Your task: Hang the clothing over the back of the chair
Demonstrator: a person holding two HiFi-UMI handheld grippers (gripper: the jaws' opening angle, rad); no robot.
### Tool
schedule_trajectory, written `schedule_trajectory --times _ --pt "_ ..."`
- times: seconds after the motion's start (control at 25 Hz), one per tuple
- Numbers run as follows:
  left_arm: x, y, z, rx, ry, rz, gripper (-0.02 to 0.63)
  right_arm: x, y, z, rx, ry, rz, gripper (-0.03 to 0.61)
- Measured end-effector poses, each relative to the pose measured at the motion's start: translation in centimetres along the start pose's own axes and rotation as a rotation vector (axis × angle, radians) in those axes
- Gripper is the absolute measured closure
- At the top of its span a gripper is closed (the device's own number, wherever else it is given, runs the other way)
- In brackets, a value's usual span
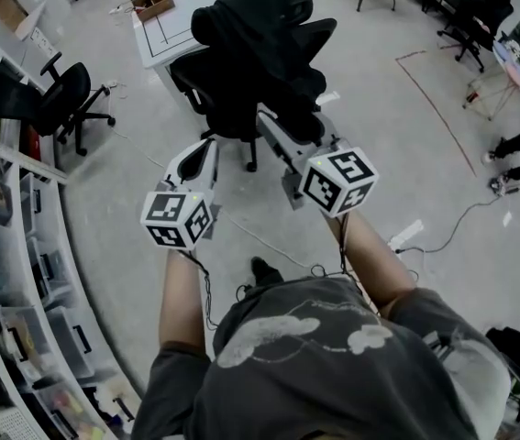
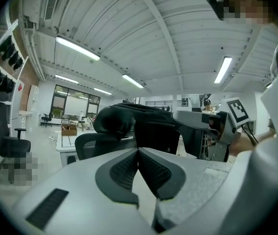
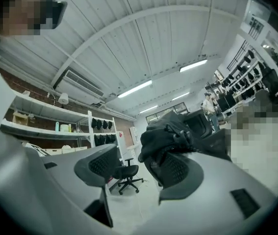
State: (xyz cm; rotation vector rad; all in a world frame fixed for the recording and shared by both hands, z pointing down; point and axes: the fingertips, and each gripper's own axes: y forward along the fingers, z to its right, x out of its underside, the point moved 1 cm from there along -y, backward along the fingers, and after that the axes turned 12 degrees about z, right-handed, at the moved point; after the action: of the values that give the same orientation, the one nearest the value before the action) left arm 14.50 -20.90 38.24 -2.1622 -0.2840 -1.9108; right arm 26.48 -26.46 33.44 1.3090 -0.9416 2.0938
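At the far left, shelving [image 1: 7,282] and a spare office chair [image 1: 58,99] stand well apart from the work.

The left hand-held gripper [image 2: 139,153] has its pads pressed together with nothing between them. It sits low and just short of the chair [image 1: 200,85], which suggests it has no further part in holding anything.

In the middle, the black clothing [image 1: 260,26] lies bunched over the top of the chair's back, so the hanging looks done or nearly so. Black cloth against a black chair makes it hard to tell how far the clothing falls down either side, or whether it is balanced well enough not to slide off.

The white surface [image 1: 163,26] stands just behind the chair.

To the right, the right hand-held gripper [image 3: 131,165] has its jaws standing apart and empty. The clothing is ahead of them, not between them. That fits a gripper that is free of the cloth and leaves it to rest on the chair by its own weight.
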Motion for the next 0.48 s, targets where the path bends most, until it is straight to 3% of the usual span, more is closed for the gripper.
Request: schedule_trajectory --times 0.16,0.32,0.4,0.48 --pt "0.4 -1.1 1.6 -0.021 0.000 -0.006 0.612 1.7 -2.4 0.3 0.018 0.106 -0.060 0.285" --pt "0.7 -2.2 2.9 -0.040 0.003 -0.012 0.612 3.1 -4.6 0.5 0.015 0.174 -0.106 0.284" --pt "0.9 -2.7 3.4 -0.049 0.005 -0.014 0.612 3.2 -5.5 0.7 0.008 0.180 -0.117 0.298" --pt "1.0 -3.2 4.0 -0.058 0.007 -0.011 0.612 3.0 -6.5 1.0 0.010 0.162 -0.122 0.366"
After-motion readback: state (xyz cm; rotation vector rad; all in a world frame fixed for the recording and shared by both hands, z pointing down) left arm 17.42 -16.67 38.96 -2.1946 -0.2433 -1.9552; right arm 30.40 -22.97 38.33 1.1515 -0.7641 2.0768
